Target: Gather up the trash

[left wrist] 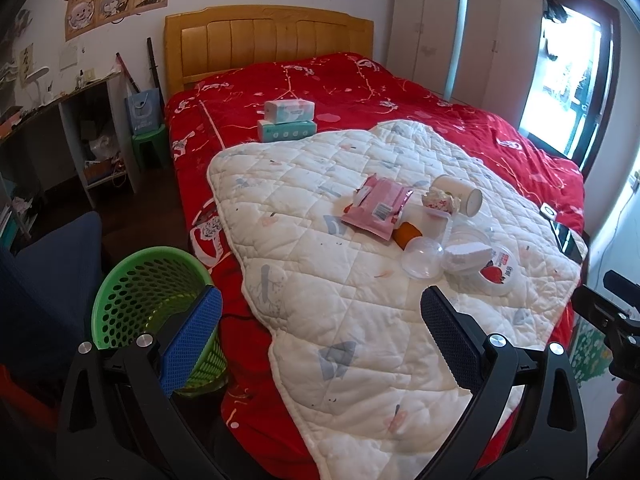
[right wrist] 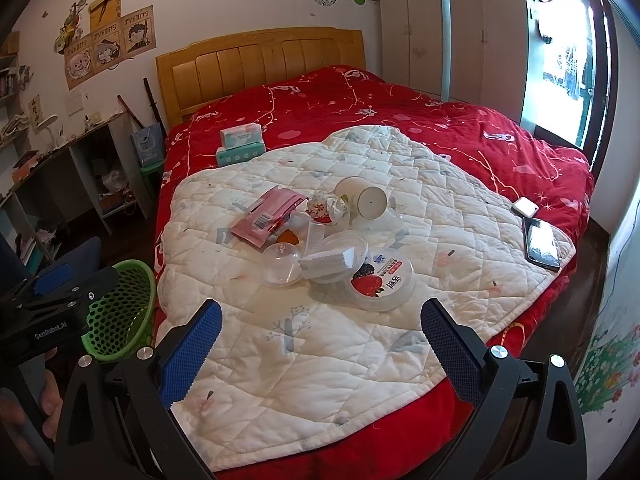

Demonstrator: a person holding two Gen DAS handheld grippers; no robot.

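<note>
A pile of trash lies on a white quilted pad (left wrist: 320, 320) (right wrist: 320, 360) on the red bed: a pink wrapper (left wrist: 376, 206) (right wrist: 268, 214), a white cup on its side (left wrist: 460, 194) (right wrist: 366, 198), a crumpled wrapper (right wrist: 326, 208), a clear dome lid (left wrist: 424, 258) (right wrist: 282, 266), and a strawberry-printed tub lid (left wrist: 500, 274) (right wrist: 380, 284). A green mesh basket (left wrist: 140, 292) (right wrist: 120, 316) stands on the floor left of the bed. My left gripper (left wrist: 320, 336) is open and empty, short of the pile. My right gripper (right wrist: 320, 348) is open and empty, just short of the tub lid.
Two tissue packs (left wrist: 288, 120) (right wrist: 240, 144) lie near the wooden headboard. A phone (right wrist: 542, 244) and a small white device (right wrist: 526, 206) rest at the pad's right edge. A desk and shelves (left wrist: 60, 140) stand left, a wardrobe (left wrist: 460, 40) at the back right.
</note>
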